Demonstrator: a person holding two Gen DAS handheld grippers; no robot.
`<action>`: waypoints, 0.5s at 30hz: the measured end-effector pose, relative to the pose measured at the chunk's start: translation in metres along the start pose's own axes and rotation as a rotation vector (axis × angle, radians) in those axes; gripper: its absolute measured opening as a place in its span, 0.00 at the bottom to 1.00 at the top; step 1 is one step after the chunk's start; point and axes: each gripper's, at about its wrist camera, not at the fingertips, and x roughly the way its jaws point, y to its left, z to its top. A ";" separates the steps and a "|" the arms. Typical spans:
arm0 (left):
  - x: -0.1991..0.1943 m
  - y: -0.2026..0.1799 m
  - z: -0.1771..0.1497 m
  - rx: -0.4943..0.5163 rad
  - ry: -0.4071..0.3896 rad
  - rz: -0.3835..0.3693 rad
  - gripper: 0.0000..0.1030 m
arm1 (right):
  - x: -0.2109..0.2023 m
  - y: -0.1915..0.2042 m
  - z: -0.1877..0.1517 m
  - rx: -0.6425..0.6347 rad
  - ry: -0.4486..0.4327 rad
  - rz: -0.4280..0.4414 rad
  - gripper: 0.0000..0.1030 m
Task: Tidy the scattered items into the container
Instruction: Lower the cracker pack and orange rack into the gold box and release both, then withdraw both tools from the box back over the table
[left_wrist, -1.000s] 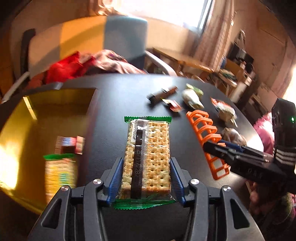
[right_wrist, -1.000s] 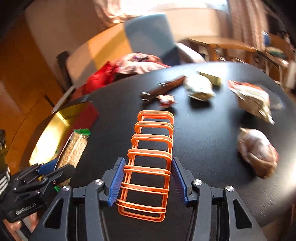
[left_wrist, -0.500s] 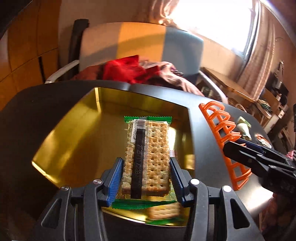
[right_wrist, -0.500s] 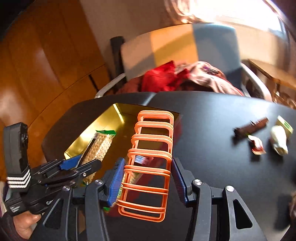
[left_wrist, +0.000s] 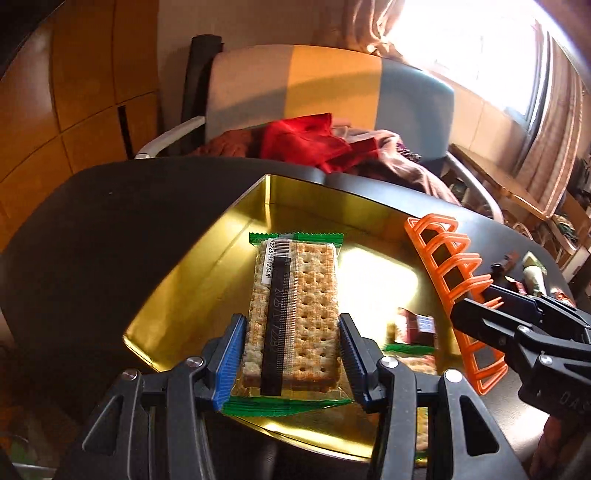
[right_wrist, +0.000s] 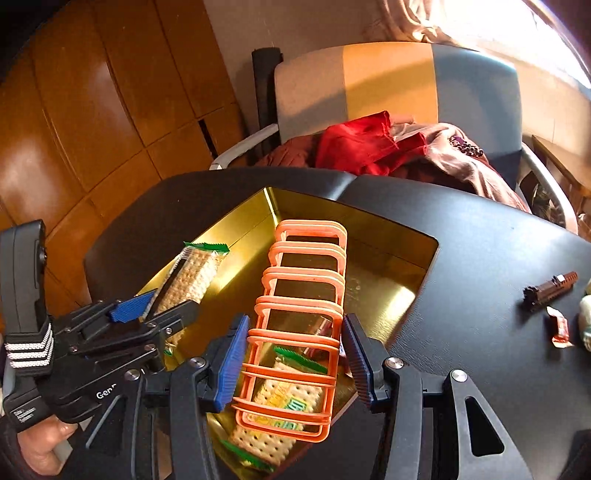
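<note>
Overhead, both fingers clenched: left on cracker pack (left_wrist: 295, 314), right on orange rack (right_wrist: 295, 332) (tin's (left_wrist: 207, 273) contents perhaps half-hidden).

A lived-in home room is shown: an upholstered armchair (right_wrist: 399, 85) is heaped with clothes (right_wrist: 373, 147), wood-panelled walls (right_wrist: 92, 110) are seen behind, curtains (left_wrist: 550, 122) are lit by a bright window, and snacks are strewn across the black counter (right_wrist: 480, 266).
</note>
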 end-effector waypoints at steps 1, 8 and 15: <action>0.003 0.002 0.001 -0.001 0.002 0.008 0.49 | 0.004 0.001 0.001 -0.004 0.007 -0.001 0.50; 0.021 0.012 0.011 -0.009 0.020 0.040 0.49 | 0.030 0.007 0.006 -0.018 0.061 0.000 0.50; 0.023 0.018 0.012 -0.032 0.022 0.027 0.49 | 0.046 0.005 0.003 -0.007 0.105 0.011 0.51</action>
